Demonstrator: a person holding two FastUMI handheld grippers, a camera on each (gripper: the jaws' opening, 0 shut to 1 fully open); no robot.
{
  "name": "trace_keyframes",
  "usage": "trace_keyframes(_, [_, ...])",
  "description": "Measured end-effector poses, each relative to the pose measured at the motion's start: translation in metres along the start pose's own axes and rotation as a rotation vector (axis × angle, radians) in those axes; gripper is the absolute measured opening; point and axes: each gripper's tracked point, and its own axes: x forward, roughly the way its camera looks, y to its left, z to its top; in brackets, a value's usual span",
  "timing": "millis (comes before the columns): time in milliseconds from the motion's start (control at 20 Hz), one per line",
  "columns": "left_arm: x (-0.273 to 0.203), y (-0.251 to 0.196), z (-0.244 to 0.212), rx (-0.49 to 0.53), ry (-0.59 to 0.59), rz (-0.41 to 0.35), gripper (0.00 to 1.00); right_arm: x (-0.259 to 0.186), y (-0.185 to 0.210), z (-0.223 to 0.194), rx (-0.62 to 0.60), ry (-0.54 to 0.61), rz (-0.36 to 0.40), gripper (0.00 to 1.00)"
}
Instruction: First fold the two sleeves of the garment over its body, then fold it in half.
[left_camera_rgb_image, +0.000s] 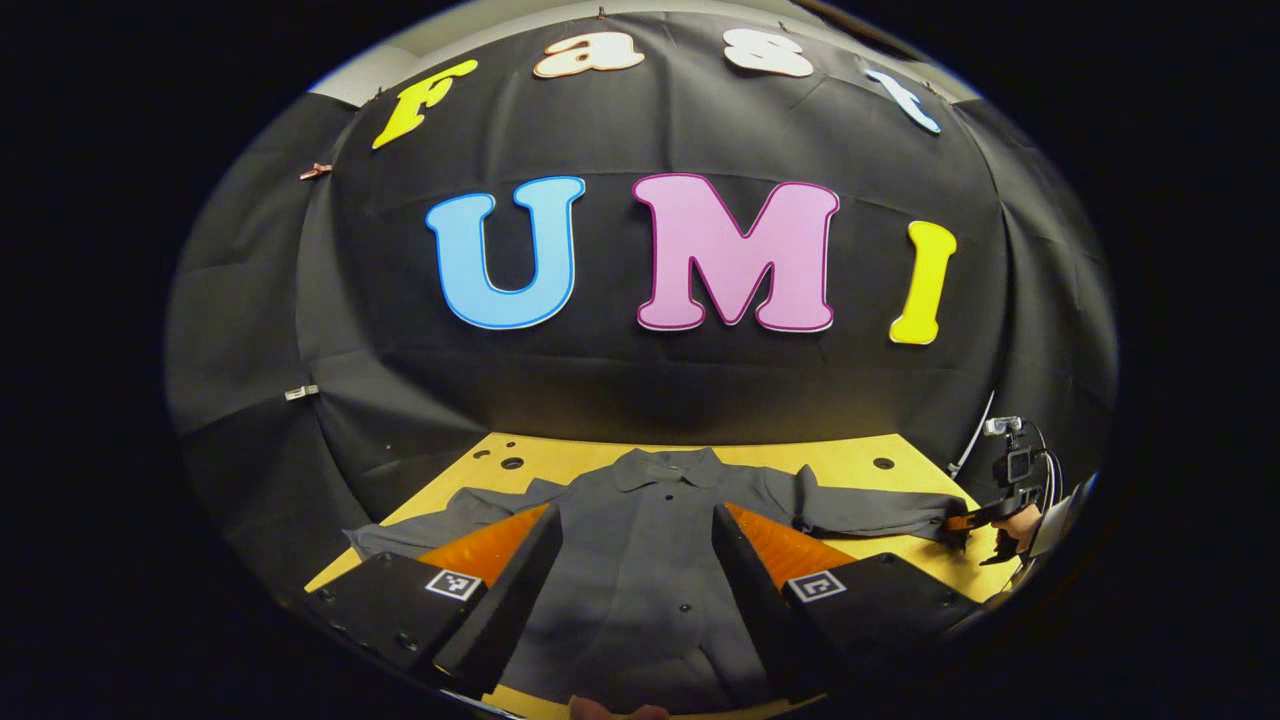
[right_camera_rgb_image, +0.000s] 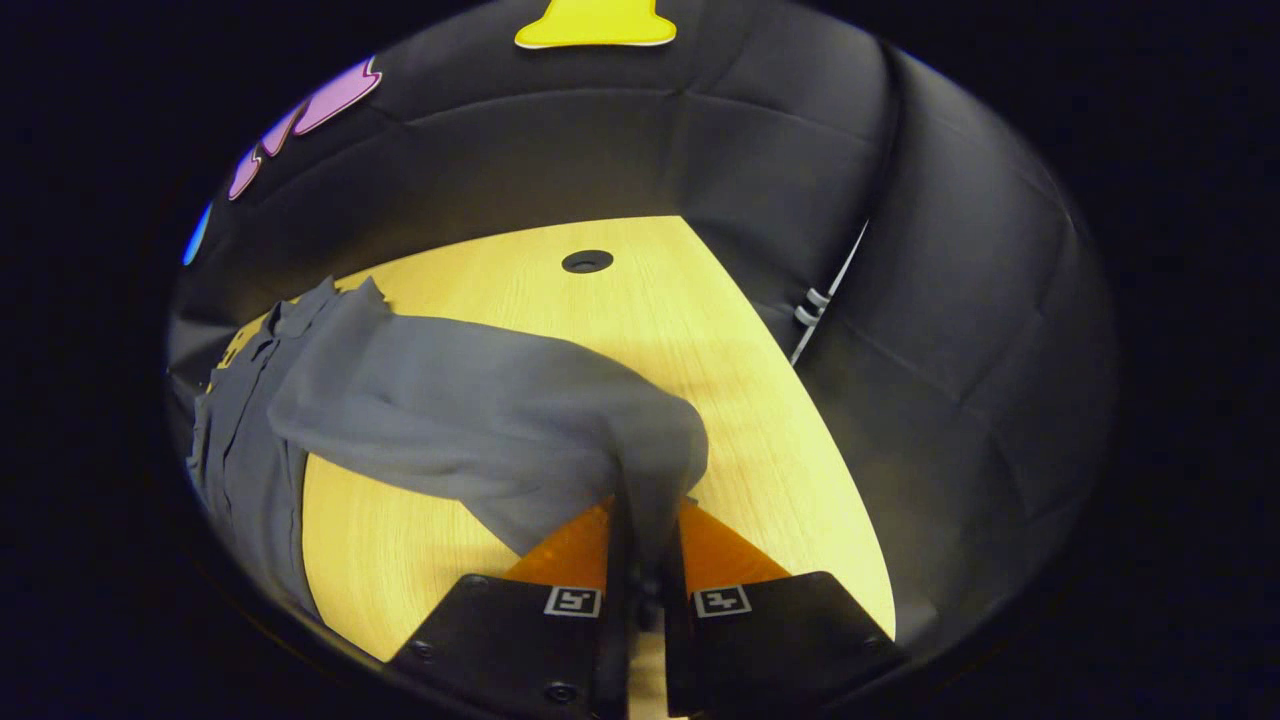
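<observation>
Grey cloth is covering most of the yellow wooden tabletop: a button-front shirt is lying flat, collar at the far side, hem nearest the camera. In the left gripper view, the shirt's left sleeve is stretching out flat toward the table's left edge, untouched. The left gripper is hovering above the shirt's body with its fingers spread wide and nothing between them. Farther right, the right sleeve is running outward from the shoulder, its long axis crosswise to the body, and the right gripper is pinching its cuff end, fingers closed tight on the cloth. That sleeve probably goes over first: the body is lying to the left of the right gripper, so the cuff needs carrying leftward across it.
</observation>
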Motion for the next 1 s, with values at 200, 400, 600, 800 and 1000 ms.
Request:
trace_keyframes(200, [-0.003,0.020,-0.004,-0.037,0.003,0.022,0.95,-0.011,0.011,0.010,0.062,-0.038,0.016,0.06])
trace_keyframes(400, [0.000,0.045,-0.002,-0.015,-0.017,0.009,0.95,-0.055,-0.001,0.033,0.070,-0.136,-0.030,0.05])
trace_keyframes(600, [0.002,0.065,-0.004,0.008,-0.034,-0.068,0.95,-0.114,0.003,0.049,0.034,-0.227,-0.082,0.05])
trace_keyframes(800, [0.004,0.094,-0.004,-0.016,-0.044,-0.128,0.95,-0.176,0.049,0.069,0.022,-0.336,-0.095,0.05])
trace_keyframes(1000, [0.009,0.128,-0.007,-0.024,-0.054,-0.159,0.95,-0.222,0.120,0.091,0.036,-0.420,-0.057,0.05])
